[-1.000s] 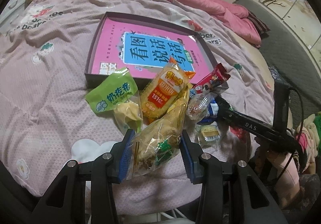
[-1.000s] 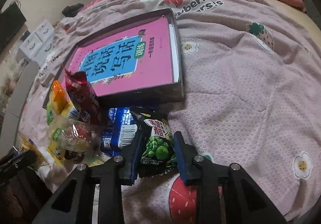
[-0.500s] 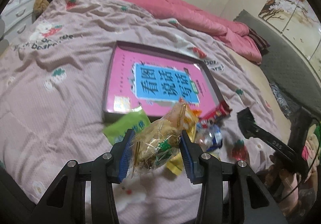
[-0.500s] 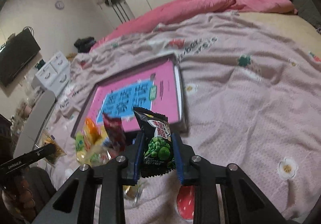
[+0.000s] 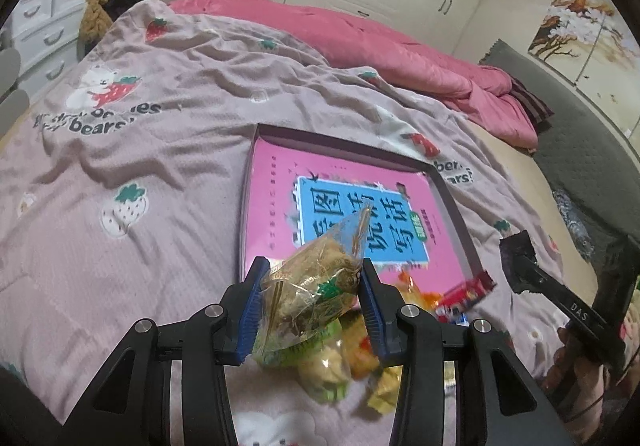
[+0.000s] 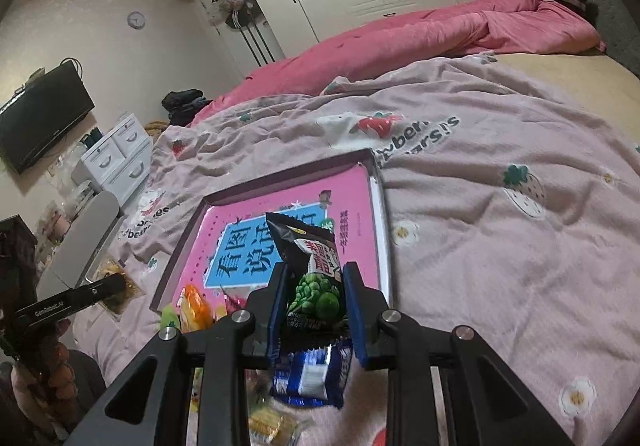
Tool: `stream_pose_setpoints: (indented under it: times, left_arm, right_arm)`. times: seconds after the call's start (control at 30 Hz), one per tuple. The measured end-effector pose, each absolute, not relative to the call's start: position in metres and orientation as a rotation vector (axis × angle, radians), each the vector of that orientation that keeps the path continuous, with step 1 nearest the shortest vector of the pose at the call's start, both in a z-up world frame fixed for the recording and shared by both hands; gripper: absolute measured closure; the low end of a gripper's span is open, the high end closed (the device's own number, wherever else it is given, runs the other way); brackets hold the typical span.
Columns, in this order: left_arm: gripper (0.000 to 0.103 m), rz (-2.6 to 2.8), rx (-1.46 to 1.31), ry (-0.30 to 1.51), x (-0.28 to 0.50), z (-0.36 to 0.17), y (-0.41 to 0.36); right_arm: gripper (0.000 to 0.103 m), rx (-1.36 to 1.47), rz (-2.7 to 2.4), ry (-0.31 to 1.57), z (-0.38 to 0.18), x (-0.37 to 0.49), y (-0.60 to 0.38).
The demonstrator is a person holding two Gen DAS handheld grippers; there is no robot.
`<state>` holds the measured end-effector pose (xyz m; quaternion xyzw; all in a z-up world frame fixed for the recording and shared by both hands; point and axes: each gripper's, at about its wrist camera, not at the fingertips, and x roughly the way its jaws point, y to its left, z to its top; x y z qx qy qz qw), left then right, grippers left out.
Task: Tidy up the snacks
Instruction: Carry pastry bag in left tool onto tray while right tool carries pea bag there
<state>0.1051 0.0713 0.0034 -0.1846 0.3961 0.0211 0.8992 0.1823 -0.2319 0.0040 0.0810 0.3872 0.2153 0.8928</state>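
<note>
Two grippers: left gripper [image 5: 310, 300] jaws pinching clear snack bag [image 5: 316, 286]; right gripper [image 6: 316, 310] jaws pinching green-pea pkt [image 6: 316, 282] above bed [image 6: 500, 246].

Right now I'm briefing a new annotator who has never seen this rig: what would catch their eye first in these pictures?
Probably the shallow box mid-bed on the strawberry-print blanket, with a bright pink book inside. Next, both grippers hold snacks: the left gripper is shut on a clear crinkly packet, the right gripper on a black green-pea packet. More snacks lie heaped near the box's front edge.
</note>
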Motion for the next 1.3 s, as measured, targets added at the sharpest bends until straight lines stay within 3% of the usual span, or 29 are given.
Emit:
stream_pose_setpoints:
  times: [1.07, 1.3]
  left_arm:
    - [0.058, 0.030, -0.441, 0.953, 0.183, -0.060, 0.086]
    - [0.063, 0.029, -0.435, 0.960, 0.184, -0.064, 0.085]
  right_arm:
    - [0.075, 0.125, 0.394, 0.932, -0.047, 0.237, -0.217]
    - [0.075, 0.077, 0.383, 0.919, -0.047, 0.234, -0.213]
